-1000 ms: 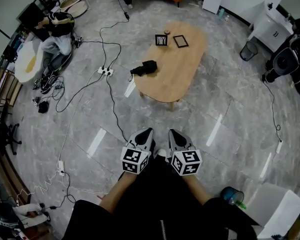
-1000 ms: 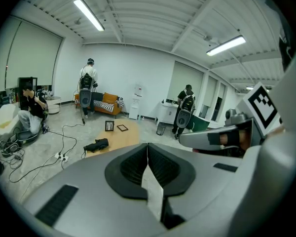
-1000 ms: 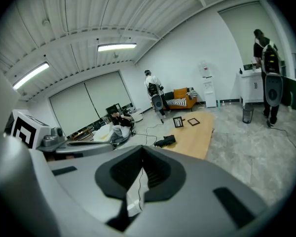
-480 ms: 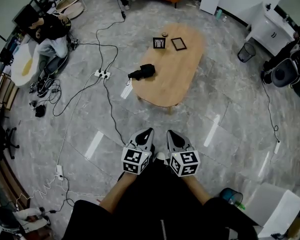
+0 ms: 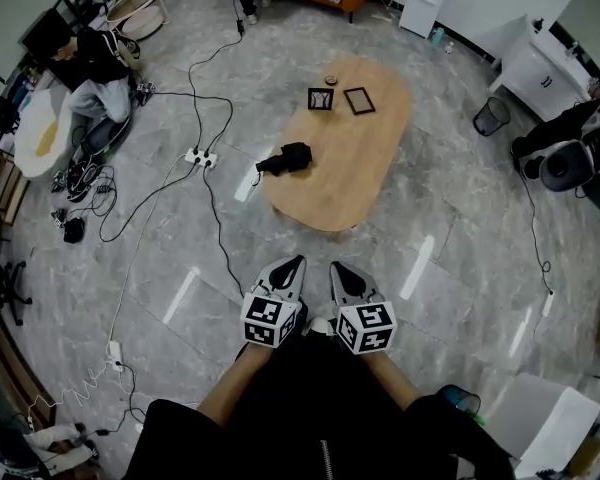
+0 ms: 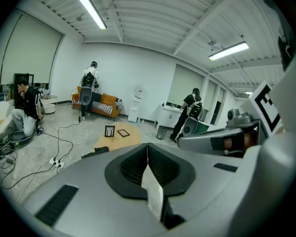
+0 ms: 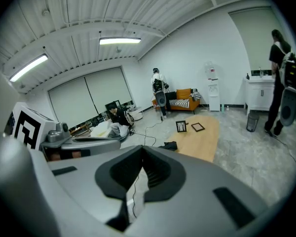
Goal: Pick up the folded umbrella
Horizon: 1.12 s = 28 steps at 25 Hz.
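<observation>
The folded black umbrella (image 5: 285, 158) lies on the near-left edge of a light wooden oval table (image 5: 355, 158), far ahead of both grippers. It also shows small in the left gripper view (image 6: 95, 152) and the right gripper view (image 7: 168, 145). My left gripper (image 5: 292, 265) and right gripper (image 5: 340, 271) are held side by side close to the body, pointing toward the table. The left gripper (image 6: 147, 147) has its jaws closed together, empty. The right gripper (image 7: 142, 149) is also shut, with nothing in it.
Two picture frames (image 5: 340, 99) stand at the table's far end. Cables and a power strip (image 5: 200, 155) run over the grey floor to the left. A person (image 5: 90, 68) sits at the far left. A bin (image 5: 491, 116) and white cabinet (image 5: 540, 63) stand at the right.
The table and umbrella have slid lower in the head view, nearer to me. Both grippers keep their place in front of the body, still shut.
</observation>
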{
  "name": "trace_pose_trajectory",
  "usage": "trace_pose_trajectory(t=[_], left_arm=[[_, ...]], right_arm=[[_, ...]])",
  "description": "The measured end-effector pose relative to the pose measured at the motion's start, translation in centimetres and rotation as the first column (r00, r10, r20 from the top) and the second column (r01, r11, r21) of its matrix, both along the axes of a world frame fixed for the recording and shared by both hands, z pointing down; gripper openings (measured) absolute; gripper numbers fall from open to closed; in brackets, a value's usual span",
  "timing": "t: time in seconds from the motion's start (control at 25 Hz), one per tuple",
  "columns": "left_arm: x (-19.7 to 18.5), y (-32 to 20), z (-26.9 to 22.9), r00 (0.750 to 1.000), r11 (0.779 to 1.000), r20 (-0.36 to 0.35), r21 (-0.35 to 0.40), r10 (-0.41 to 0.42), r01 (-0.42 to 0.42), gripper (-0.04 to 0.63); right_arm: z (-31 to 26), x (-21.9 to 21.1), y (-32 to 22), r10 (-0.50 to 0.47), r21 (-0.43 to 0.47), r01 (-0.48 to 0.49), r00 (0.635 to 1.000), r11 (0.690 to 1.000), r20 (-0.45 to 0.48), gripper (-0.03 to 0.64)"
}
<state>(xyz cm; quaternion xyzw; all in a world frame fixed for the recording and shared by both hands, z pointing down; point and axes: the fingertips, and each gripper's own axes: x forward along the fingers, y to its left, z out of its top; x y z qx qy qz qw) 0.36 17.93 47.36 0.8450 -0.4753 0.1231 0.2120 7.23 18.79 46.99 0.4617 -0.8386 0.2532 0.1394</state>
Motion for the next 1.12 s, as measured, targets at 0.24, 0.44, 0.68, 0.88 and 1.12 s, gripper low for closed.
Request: trace_pose_trajectory(t=[0.24, 0.44, 0.68, 0.88, 1.12], left_arm=[[-1.0, -2.9, 0.2, 1.000, 1.000, -0.012, -0.003, 0.015, -0.015, 0.015], [-2.4, -5.5, 0.0, 0.999, 1.000, -0.025, -0.002, 0.028, -0.028, 0.015], [-3.9, -8.1, 0.0, 0.998, 0.999, -0.030, 0.007, 0.050, -0.049, 0.015], [-5.1, -9.3, 0.6, 0.997, 0.998, -0.031, -0.006, 0.063, -0.063, 0.015], [-5.9, -9.6, 1.5, 0.996, 0.996, -0.038, -0.036, 0.075, -0.077, 0.015]], right_arm=[[0.1, -0.9, -2.5, 0.013, -0.002, -0.013, 1.000, 1.000, -0.014, 0.011], [-0.2, -1.8, -4.8, 0.044, 0.001, -0.044, 0.999, 0.999, -0.025, 0.011], [-0.1, -2.9, -7.2, 0.085, 0.004, -0.085, 0.996, 0.996, -0.023, 0.011], [0.3, -3.5, -8.4, 0.123, -0.002, -0.123, 0.992, 0.992, -0.016, 0.011], [0.8, -3.3, -8.4, 0.161, -0.028, -0.162, 0.987, 0.986, -0.030, 0.011]])
